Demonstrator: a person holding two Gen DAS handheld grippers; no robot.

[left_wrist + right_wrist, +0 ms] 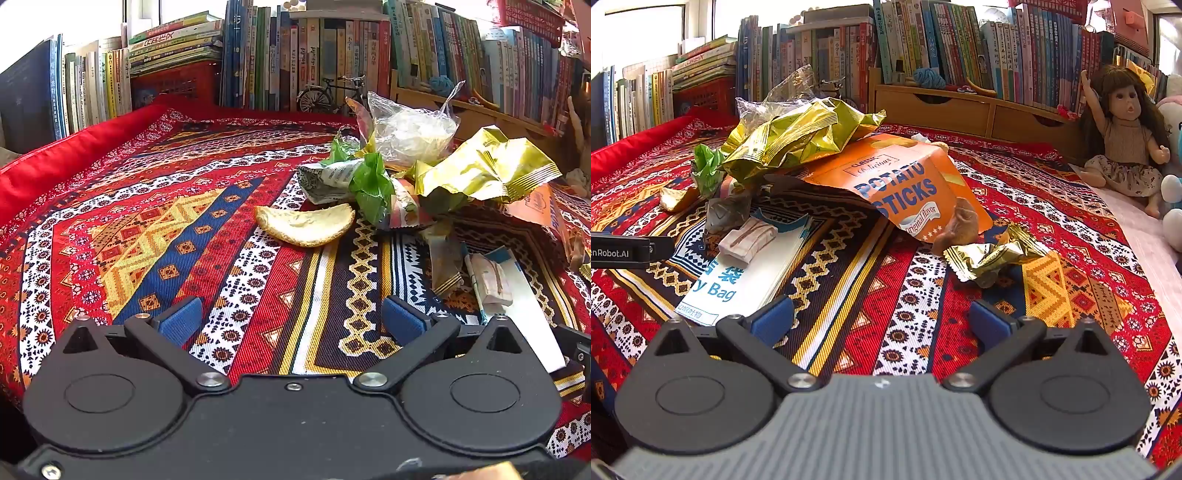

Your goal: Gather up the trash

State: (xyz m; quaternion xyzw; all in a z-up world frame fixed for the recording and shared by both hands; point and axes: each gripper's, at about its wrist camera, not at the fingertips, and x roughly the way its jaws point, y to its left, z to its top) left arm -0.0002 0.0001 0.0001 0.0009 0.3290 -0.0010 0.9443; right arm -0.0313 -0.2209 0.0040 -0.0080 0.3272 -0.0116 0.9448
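A heap of trash lies on the patterned cloth (pixel 155 229). In the left wrist view I see a curved fruit peel (pixel 306 225), a green scrap (pixel 371 184), a clear plastic bag (pixel 410 133) and a gold wrapper (pixel 484 166). My left gripper (pixel 293 319) hangs open short of the peel, nothing between its blue pads. The right wrist view shows the gold wrapper (pixel 798 136), an orange potato sticks bag (pixel 905 184), a white paper bag (pixel 746 273) and a small gold candy wrapper (pixel 990 258). My right gripper (pixel 882 319) is open over bare cloth.
Rows of books (pixel 332 51) and a wooden drawer unit (pixel 960 107) line the back. A model bicycle (pixel 325 94) stands by the books. A doll (pixel 1123 133) and plush toys sit at the far right. A red cushion (pixel 74 147) borders the left edge.
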